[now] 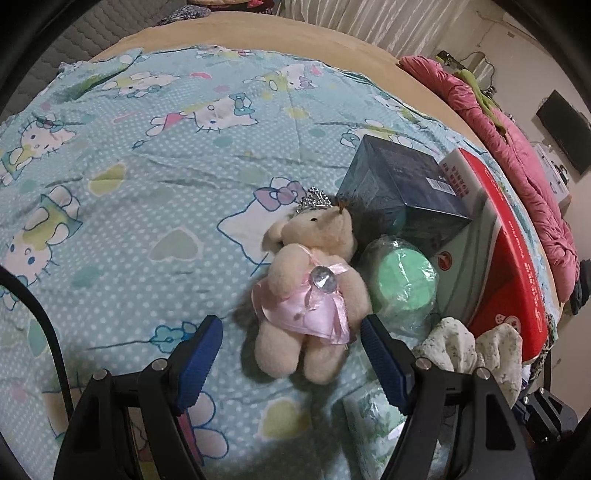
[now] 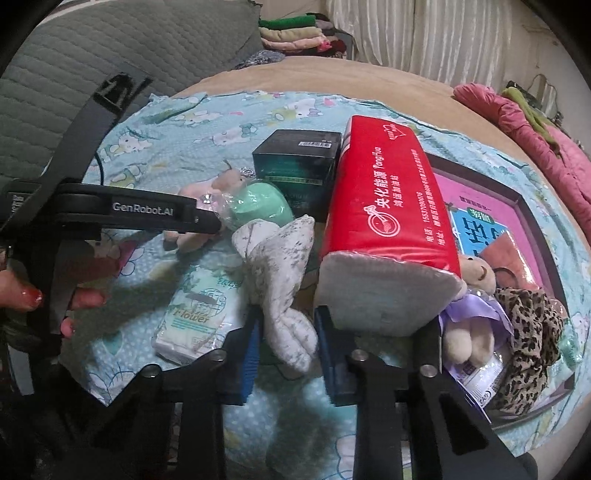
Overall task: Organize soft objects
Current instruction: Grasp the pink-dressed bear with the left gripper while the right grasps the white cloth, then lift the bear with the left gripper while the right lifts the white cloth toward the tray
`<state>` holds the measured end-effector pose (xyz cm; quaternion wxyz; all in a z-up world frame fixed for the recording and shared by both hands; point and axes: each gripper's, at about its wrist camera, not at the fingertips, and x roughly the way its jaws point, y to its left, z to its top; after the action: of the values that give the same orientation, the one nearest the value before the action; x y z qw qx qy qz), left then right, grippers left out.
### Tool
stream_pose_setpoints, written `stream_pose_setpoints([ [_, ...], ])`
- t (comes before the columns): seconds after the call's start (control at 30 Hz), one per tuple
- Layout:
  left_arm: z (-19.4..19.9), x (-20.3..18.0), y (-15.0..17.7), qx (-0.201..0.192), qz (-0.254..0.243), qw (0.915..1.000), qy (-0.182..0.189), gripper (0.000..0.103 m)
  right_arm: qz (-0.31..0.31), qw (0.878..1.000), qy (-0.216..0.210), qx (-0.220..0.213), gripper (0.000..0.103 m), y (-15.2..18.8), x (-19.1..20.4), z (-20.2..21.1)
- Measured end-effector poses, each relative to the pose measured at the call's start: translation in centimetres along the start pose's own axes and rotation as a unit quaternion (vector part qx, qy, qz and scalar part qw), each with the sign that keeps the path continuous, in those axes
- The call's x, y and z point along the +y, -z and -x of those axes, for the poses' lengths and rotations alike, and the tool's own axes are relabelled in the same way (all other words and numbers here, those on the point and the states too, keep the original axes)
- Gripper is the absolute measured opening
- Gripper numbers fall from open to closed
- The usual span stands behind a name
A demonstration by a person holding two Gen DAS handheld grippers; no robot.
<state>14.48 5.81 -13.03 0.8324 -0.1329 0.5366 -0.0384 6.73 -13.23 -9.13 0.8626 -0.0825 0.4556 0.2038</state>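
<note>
Pick-up step. Right hand-held gripper (image 2: 286, 356) pinches the white cloth (image 2: 280, 266); next, lift it toward the tray (image 2: 532, 206). Left hand-held gripper (image 1: 291, 363) gapes empty around the bear's (image 1: 314, 291) legs — needs closing. All on a cartoon-print blanket (image 1: 147, 177) on a bed; curtain (image 2: 443, 33) behind.

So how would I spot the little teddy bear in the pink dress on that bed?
Start at the blue cat-print blanket on the bed and find the tall red tissue pack. Left of it, against a dark blue box and a wrapped green ball, lies the bear. Unlike the bear in purple, it wears a silver crown.
</note>
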Motion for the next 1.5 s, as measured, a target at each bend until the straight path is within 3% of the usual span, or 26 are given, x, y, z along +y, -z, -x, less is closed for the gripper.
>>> stream_pose_setpoints([
  [0.13,-0.3,-0.2,0.0,-0.002,-0.006,1.0000,0.005,0.071,-0.002,1.000,-0.003,0.002,0.019,0.1,-0.1,-0.1],
  [0.27,-0.3,0.3,-0.1,-0.005,0.007,0.9997,0.024,0.038,-0.001,1.000,-0.007,-0.001,0.017,0.2,-0.1,0.0],
  [0.4,-0.3,1.2,-0.1,-0.005,0.024,0.9984,0.050,0.029,0.000,1.000,-0.009,-0.003,0.016,0.2,-0.1,0.2],
  [0.7,0.8,1.2,0.7,-0.012,0.028,0.9974,0.065,0.023,0.000,1.000,-0.019,-0.018,0.014,0.2,-0.3,1.7],
  [1.1,3.8,1.5,3.2,-0.013,0.037,0.9981,0.048,0.021,0.000,0.998,-0.053,-0.037,0.009,0.1,-0.6,3.7],
  [1.3,6.8,0.6,3.4,-0.038,0.026,0.9982,0.039,0.021,-0.012,0.997,-0.066,-0.031,0.006,0.1,-1.2,3.6],
  [1.5,10.1,-0.8,3.0,-0.069,0.015,0.9967,0.041,0.021,0.005,0.996,-0.065,-0.067,0.006,-0.6,-1.0,5.6],
])
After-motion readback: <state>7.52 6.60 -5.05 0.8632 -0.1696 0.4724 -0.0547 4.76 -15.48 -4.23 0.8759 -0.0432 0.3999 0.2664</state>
